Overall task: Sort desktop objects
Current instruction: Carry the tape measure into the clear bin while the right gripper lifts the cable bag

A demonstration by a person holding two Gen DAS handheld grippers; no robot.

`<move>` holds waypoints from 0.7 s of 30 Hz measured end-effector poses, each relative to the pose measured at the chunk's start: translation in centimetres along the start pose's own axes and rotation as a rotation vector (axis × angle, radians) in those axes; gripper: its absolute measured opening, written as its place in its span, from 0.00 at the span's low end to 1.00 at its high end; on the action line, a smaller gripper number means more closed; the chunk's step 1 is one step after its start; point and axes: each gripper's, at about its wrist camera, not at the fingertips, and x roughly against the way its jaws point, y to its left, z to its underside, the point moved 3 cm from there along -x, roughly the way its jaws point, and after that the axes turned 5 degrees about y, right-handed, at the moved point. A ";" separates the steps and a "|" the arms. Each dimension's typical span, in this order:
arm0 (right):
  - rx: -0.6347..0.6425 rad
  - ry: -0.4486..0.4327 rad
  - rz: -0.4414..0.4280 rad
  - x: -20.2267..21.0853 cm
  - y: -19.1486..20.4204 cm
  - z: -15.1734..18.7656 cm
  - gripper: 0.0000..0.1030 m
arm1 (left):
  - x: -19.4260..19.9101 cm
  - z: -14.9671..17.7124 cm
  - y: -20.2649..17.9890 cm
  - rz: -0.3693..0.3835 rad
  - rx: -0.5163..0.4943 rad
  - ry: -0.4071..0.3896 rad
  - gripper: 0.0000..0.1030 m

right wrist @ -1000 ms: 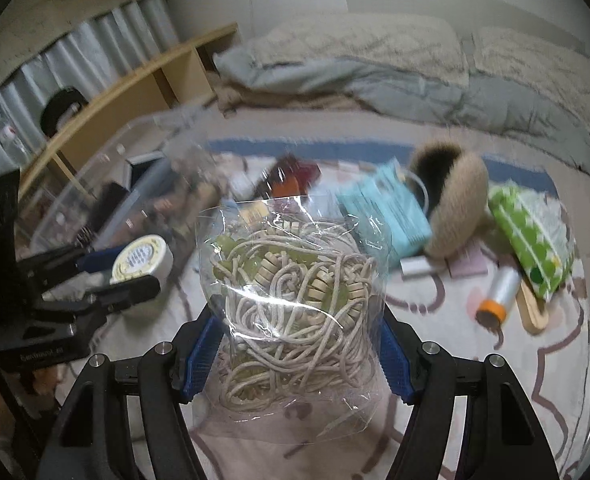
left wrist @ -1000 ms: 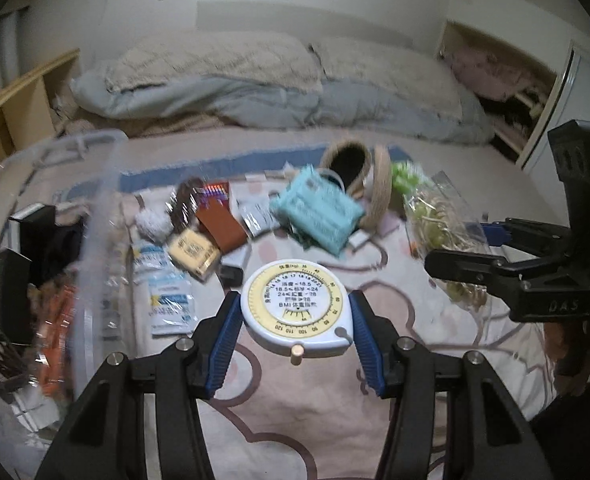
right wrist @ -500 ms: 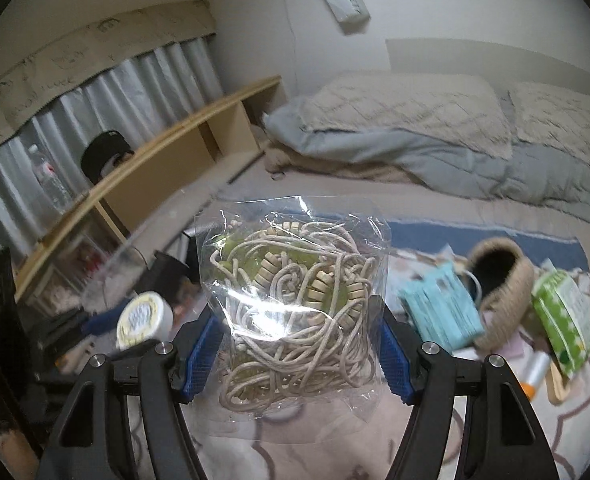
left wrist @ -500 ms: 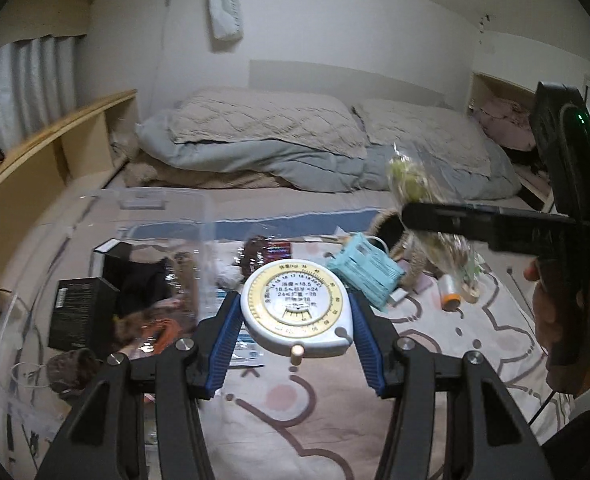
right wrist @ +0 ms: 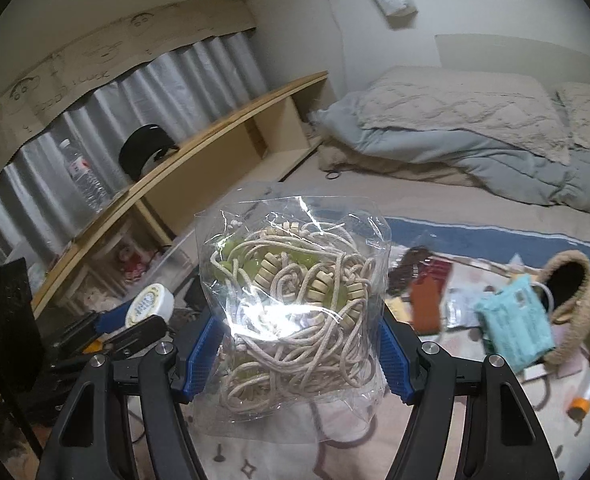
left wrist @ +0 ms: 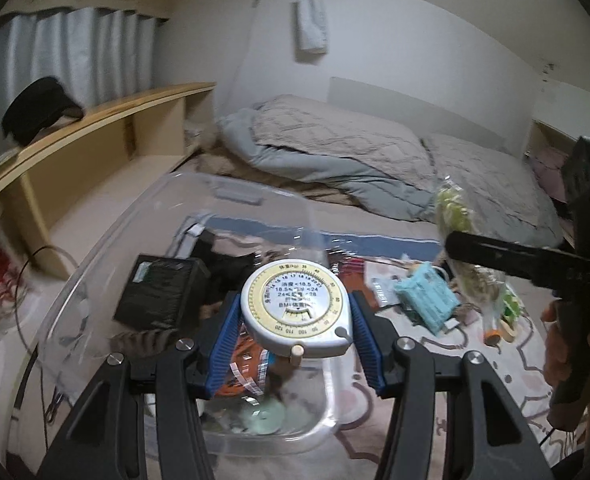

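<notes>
Blue ribbed pads of the left gripper (left wrist: 295,332) pinch a white round tape measure (left wrist: 297,312) by its sides; a second ago that measure hung over the patterned mat (left wrist: 435,364) amid the clutter, and now it hangs over the clear plastic bin (left wrist: 95,280), with a black box (left wrist: 157,298) and orange items below it; the carry looks nearly done, and the release into the bin seems the next step. The right gripper (right wrist: 295,344) clamps a clear bag of cord and beads (right wrist: 295,300) between its pads; it has swung away from the mat's scatter toward the bin side, just beside the left gripper; the teal pouch (right wrist: 515,328) and woven basket (right wrist: 575,280) remain unsorted on the mat.
</notes>
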 end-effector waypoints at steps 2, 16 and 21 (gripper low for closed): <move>0.007 0.003 -0.017 -0.5 0.9 -0.1 0.69 | -0.2 0.2 0.9 -0.018 0.018 0.005 0.52; 0.055 0.043 -0.085 -3.6 4.4 -0.2 0.69 | -6.3 2.7 5.0 -0.118 0.102 0.203 0.52; 0.055 0.048 -0.093 -4.1 4.4 -0.3 0.69 | -7.8 2.7 5.0 -0.125 0.098 0.241 0.52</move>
